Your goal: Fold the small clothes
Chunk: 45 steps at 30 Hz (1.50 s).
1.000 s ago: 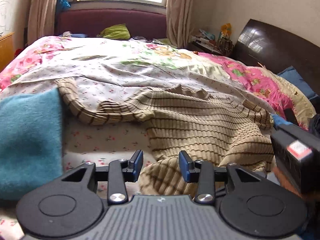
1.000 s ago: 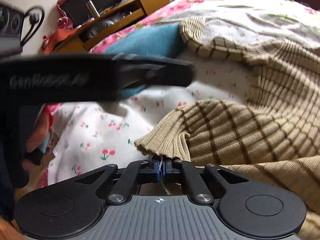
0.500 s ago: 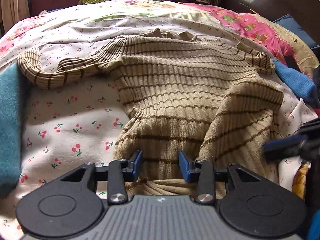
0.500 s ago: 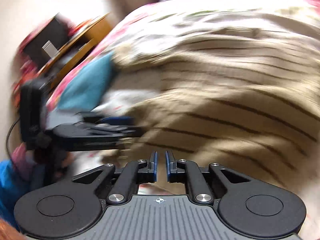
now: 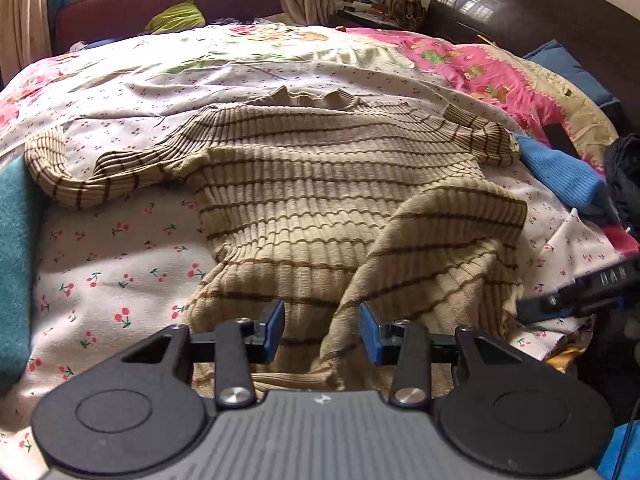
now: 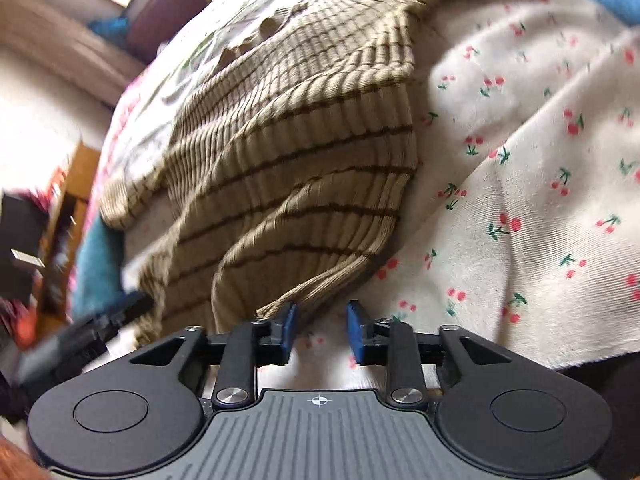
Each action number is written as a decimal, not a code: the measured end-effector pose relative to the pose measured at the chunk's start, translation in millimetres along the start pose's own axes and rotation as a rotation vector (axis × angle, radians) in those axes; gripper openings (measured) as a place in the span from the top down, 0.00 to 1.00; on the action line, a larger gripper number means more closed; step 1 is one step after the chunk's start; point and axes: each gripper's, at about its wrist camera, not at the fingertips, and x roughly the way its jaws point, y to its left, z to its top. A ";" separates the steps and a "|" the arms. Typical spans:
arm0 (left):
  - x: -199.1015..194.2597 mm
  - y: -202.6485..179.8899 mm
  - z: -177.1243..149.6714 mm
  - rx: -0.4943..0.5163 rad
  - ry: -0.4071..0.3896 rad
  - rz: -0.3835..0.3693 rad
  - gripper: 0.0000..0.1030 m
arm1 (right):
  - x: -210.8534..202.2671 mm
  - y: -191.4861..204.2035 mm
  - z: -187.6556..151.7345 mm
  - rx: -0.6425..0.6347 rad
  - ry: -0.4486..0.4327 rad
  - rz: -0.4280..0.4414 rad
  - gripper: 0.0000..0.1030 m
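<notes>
Left wrist: left gripper (image 5: 322, 330) apart over striped sweater (image 5: 320, 184); right gripper (image 6: 318, 334) opening, empty, sweater hem just left

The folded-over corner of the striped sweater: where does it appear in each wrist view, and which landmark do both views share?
Left wrist view: the folded-over corner lies right of centre, on the striped sweater, just beyond the left gripper.
Right wrist view: the same flap fills the centre-left, its edge just left of the right gripper.
Shared landmark: the cherry-print sheet beside the sweater.
</notes>
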 end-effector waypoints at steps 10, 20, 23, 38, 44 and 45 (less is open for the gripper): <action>2.8 -8.0 2.2 -0.005 -0.006 -0.020 0.50 | 3.1 -10.2 9.1 0.094 -0.005 0.100 0.63; 2.9 -15.0 3.1 0.011 0.001 -0.043 0.49 | -11.2 -1.2 3.1 -0.037 -0.012 0.067 0.94; -0.1 -23.0 3.6 0.053 0.009 -0.061 0.46 | -43.3 -4.1 1.2 -0.082 -0.002 0.054 0.95; 38.0 -52.0 -19.0 0.138 0.243 -0.156 0.42 | -76.7 -0.8 -5.8 -0.219 0.082 -0.174 0.88; 23.2 -66.6 3.9 0.138 0.138 -0.249 0.42 | -95.1 -6.6 44.5 -0.184 -0.140 -0.186 0.88; 24.2 -71.3 11.5 0.133 0.116 -0.265 0.42 | -94.8 -9.3 57.9 -0.178 -0.186 -0.214 0.88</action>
